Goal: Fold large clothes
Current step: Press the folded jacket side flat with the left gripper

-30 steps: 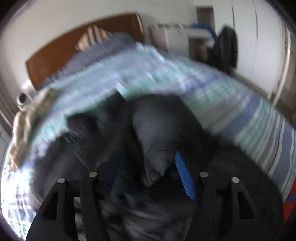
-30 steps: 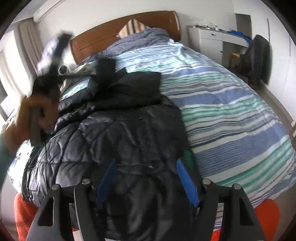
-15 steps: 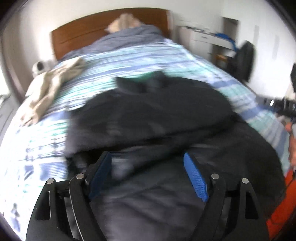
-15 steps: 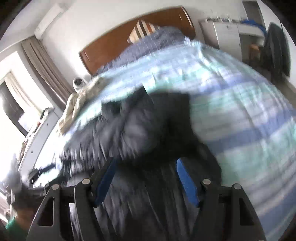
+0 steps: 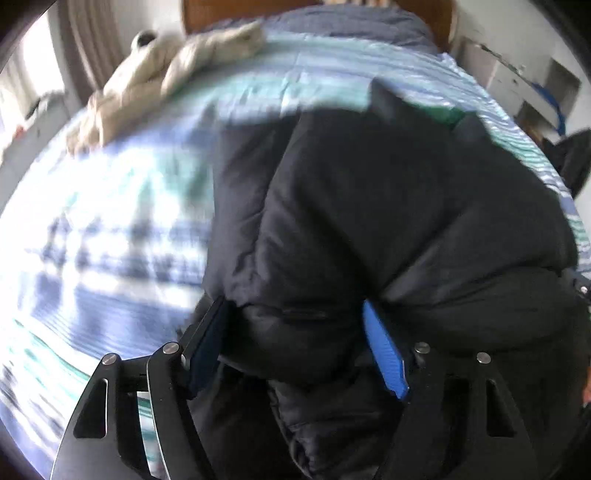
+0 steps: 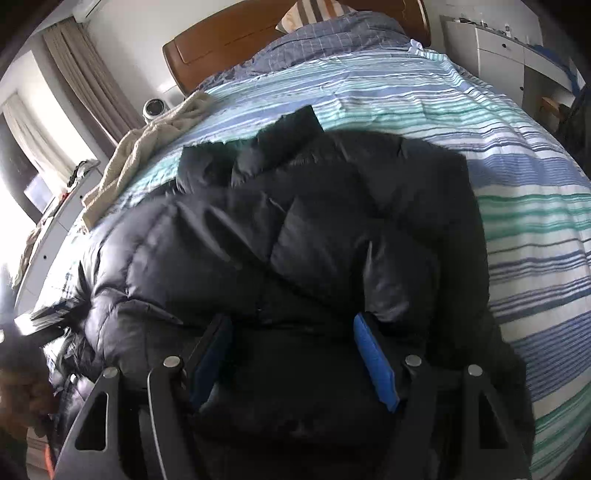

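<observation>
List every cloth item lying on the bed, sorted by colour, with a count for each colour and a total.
Black: 1, the puffer jacket
Cream: 1, the crumpled garment
Blue-and-green striped: 1, the duvet
Grey-blue checked: 1, the blanket
Brown-and-white striped: 1, the pillow
Total: 5

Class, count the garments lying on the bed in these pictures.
2. A black puffer jacket lies across the near part of the bed, in front of both grippers. A cream garment lies crumpled at the far left edge. Others may be hidden beneath the jacket.
</observation>
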`<state>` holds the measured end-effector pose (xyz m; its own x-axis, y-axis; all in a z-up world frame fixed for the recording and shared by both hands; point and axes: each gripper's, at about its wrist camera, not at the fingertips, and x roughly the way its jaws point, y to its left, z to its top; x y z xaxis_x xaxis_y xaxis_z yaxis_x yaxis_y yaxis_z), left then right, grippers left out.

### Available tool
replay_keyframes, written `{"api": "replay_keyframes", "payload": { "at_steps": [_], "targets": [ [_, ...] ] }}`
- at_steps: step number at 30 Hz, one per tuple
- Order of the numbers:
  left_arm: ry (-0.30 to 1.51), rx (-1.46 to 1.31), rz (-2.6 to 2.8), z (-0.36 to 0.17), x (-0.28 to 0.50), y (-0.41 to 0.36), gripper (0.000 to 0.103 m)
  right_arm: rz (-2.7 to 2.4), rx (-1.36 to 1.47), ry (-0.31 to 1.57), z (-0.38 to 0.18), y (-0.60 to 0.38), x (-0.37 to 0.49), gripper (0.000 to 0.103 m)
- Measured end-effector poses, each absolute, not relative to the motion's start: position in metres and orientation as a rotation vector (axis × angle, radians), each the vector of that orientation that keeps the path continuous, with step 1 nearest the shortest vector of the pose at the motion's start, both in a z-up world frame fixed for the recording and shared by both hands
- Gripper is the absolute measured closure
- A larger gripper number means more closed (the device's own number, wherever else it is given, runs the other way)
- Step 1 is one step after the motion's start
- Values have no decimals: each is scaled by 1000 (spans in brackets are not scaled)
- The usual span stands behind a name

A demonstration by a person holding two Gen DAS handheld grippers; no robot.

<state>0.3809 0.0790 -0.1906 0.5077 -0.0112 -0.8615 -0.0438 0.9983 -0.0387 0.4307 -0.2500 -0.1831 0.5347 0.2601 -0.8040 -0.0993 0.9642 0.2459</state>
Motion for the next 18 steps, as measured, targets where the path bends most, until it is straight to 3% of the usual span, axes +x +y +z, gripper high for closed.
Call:
{"api": "replay_keyframes", "payload": {
  "at_steps": [6,13,18],
  "targets": [
    [1056,-21,31,-172,376,76,31,208,171,984,-191,-254,431,33],
    [871,-136,-21,-104,390,85,31,213,187,971,-193,-256,429,33],
    [909,-119,-35,-127,454,69,26,212,186,961,-194,-255,427,33]
  ]
}}
